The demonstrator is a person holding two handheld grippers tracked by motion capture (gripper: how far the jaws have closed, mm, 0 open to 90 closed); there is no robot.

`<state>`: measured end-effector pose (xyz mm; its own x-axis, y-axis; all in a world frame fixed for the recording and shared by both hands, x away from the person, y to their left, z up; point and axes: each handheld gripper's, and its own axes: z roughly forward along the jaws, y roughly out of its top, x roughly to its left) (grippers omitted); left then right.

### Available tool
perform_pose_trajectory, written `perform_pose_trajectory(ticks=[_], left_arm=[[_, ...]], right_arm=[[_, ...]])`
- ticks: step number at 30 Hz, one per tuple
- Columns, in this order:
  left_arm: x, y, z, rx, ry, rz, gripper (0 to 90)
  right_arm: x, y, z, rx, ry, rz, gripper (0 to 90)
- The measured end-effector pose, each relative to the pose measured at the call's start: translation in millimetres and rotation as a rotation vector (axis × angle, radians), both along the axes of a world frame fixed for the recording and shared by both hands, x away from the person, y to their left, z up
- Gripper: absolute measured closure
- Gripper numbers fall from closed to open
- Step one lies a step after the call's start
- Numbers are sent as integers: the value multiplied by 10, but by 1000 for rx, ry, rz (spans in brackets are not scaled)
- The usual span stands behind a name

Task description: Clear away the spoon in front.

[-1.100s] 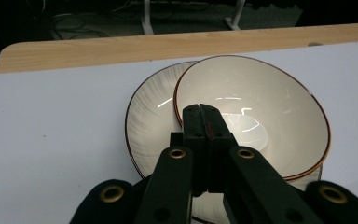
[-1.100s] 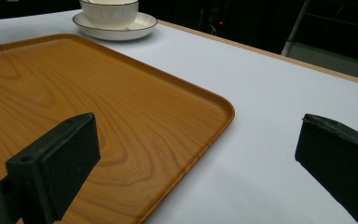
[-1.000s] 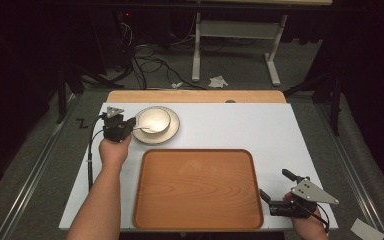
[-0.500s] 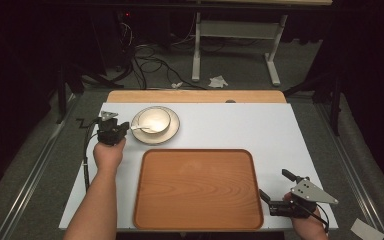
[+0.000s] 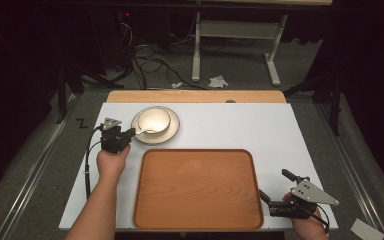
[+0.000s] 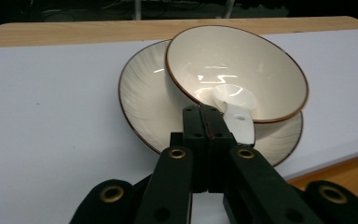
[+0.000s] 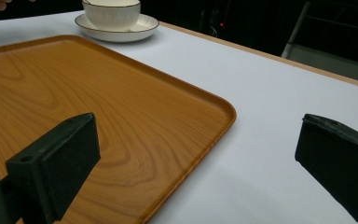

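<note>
bowl (image 6: 242,70): glossy glazed ceramic | spoon (image 6: 235,109): glossy white | tray (image 5: 200,187): smooth wood-grain | table (image 5: 260,125): matt white

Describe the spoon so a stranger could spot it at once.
Start at the wooden tray; beyond its far left corner a saucer holds a cream bowl. The spoon is the small white piece lying in the bowl, its handle crossing the brown rim toward the left claw.

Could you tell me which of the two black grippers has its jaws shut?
The left gripper, beside the cream brown-rimmed bowl and saucer, has its jaws pressed together; the right gripper, near the wooden tray, stands wide open.
</note>
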<state>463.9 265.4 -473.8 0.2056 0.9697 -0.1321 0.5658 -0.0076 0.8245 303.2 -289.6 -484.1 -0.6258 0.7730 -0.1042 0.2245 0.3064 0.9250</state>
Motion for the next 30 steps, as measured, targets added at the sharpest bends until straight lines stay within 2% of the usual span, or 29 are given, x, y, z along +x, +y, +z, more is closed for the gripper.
perform_pose_trajectory(ticks=[2, 13, 15, 18, 20, 21, 22, 25, 28, 30], left_arm=[[-34, -11, 2, -16, -8, -14, 900], [-196, -116, -25, -42, -19, -73, 881], [-239, -146, -31, -54, -20, -83, 824], [-303, -214, -43, -61, -24, -109, 692], [-319, -229, -44, -62, -25, -112, 611], [-328, -233, -39, -60, -18, -109, 611], [-338, -232, -35, -64, -16, -103, 533], [-406, -180, 3, -72, -25, -95, 418], [-464, -133, 32, -91, -34, -86, 350], [-485, -124, 44, -94, -35, -84, 337]], right_arm=[[0, 4, 1, -3, -1, 0, 7], [-20, -1, 23, -1, -10, 4, 7], [-22, 5, 26, 2, -12, 8, 7], [-22, 9, 32, -2, -17, 12, 7], [-31, 15, 37, 2, -15, 9, 7], [-31, 15, 37, 2, -15, 9, 7], [-34, 14, 40, 1, -22, 16, 7], [-44, 8, 44, 0, -20, 10, 7], [-36, -3, 43, 0, -22, 13, 7], [-35, -5, 44, -1, -23, 11, 7]])
